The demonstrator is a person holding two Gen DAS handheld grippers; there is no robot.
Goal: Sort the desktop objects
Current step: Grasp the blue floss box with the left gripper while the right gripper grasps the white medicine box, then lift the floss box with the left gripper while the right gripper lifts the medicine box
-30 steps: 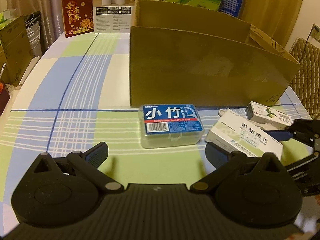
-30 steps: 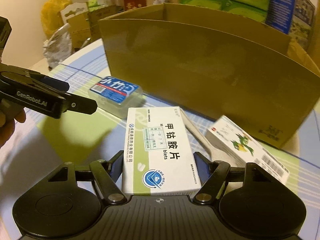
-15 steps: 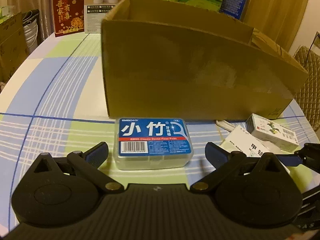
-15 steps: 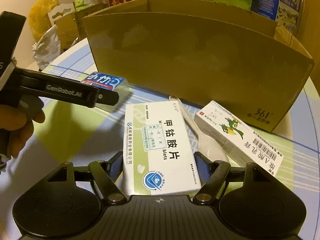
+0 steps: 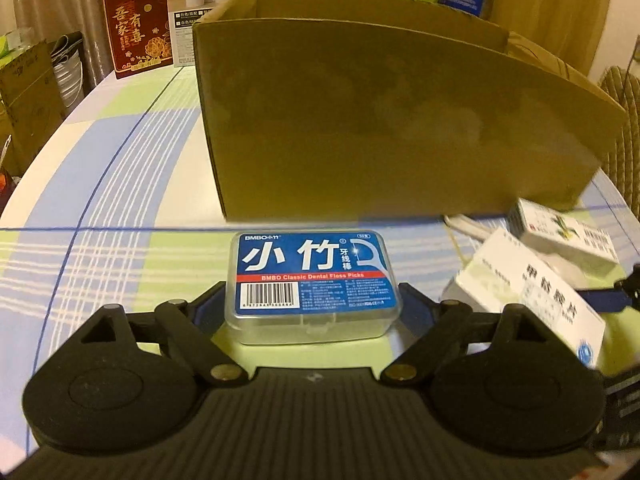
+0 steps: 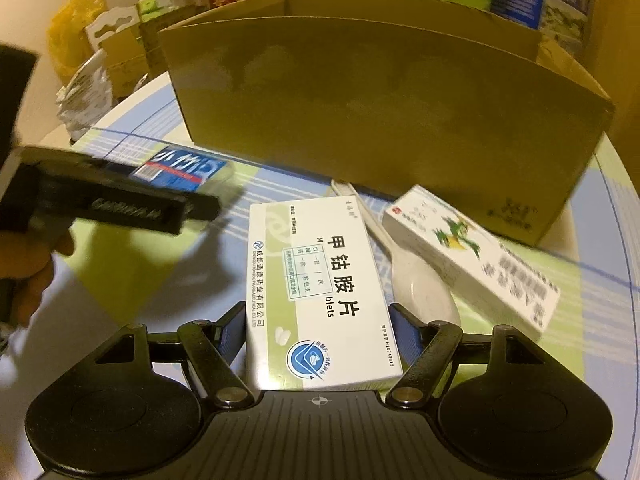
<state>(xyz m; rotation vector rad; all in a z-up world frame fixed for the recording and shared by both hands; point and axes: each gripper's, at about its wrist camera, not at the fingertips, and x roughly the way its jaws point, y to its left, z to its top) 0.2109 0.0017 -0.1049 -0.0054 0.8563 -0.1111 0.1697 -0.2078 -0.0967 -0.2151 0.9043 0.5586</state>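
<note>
Centrally, the floss-pick case [image 5: 312, 284] lies between the closing jaws of the left tool [image 5: 312, 304], long axis crosswise, pads not visibly pressing. Right tool [image 6: 318, 332] brackets the tablet box [image 6: 320, 292], lengthwise; grip uncertain

The clear dental floss pick case [image 5: 312, 284] with a blue label lies flat before the cardboard box [image 5: 384, 120]; right of it, the white-green tablet box [image 6: 320, 300], bird-printed carton [image 6: 472, 256] and white spoon [image 6: 416, 280].

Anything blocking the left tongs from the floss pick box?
Nothing visible. The floss pick box already sits between the closing left tongs, both sides bare. The tablet box lies apart, to its right.
</note>
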